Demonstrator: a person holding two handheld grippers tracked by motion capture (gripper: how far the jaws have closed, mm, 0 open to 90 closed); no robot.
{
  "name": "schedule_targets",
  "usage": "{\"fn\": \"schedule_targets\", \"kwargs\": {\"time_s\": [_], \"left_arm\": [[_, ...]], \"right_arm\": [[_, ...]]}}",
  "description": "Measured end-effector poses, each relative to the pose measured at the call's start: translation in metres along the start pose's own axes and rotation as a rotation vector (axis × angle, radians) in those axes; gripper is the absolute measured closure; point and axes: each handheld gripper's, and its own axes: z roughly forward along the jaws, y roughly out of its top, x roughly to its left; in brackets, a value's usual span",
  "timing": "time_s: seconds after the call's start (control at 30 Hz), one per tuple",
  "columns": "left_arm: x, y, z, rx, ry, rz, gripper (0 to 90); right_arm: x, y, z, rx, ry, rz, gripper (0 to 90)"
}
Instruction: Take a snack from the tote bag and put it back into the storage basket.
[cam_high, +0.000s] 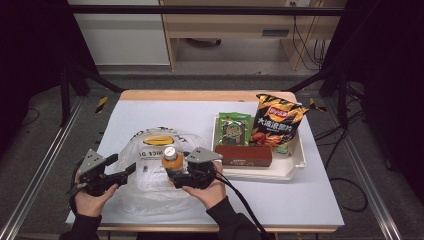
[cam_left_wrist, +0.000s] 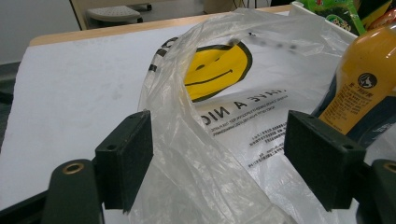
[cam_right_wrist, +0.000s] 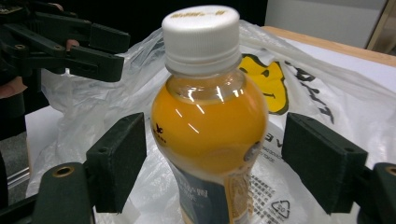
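I see my right tool (cam_high: 176, 176) near the front edge of the bench (cam_high: 300, 200), with its pads spread apart on either side of the orange juice bottle (cam_high: 171, 160). In the right gripper view the bottle (cam_right_wrist: 210, 126) stands upright between the pads, and there is a clear gap on both sides, so nothing is clamped. Its base is cut off by the bottom of that view, and I cannot tell whether it rests on the plastic bag (cam_high: 155, 165) or on the bench beneath.

My left tool (cam_high: 131, 170) sits towards the front left corner, also apart. In the left gripper view a raised fold of the plastic bag (cam_left_wrist: 205, 154) passes between its pads; the film lies against the left pad, but I cannot tell whether it touches the right one. The bag is translucent, printed with a yellow smiley face and black lettering that I read only in part. Its front part spreads over the bench almost unseen against the white surface.

Towards the right edge a white tray (cam_high: 295, 165) holds a chip bag (cam_high: 277, 122), a green packet (cam_high: 234, 129) and a brown box (cam_high: 244, 156). The chip bag hides part of the tray's far rim, and the packet's print is too small to read.
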Motion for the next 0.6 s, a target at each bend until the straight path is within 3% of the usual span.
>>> {"fn": "schedule_targets", "kwargs": {"time_s": [0.27,0.6], "left_arm": [[0.000,-0.001,0.002,0.008,0.004,-0.002,23.7],[0.001,-0.002,0.002,0.009,0.005,-0.007,23.7]], "right_arm": [[0.001,-0.002,0.017,0.016,0.002,0.000,23.5],[0.003,-0.002,0.022,0.032,-0.002,0.002,29.7]]}}
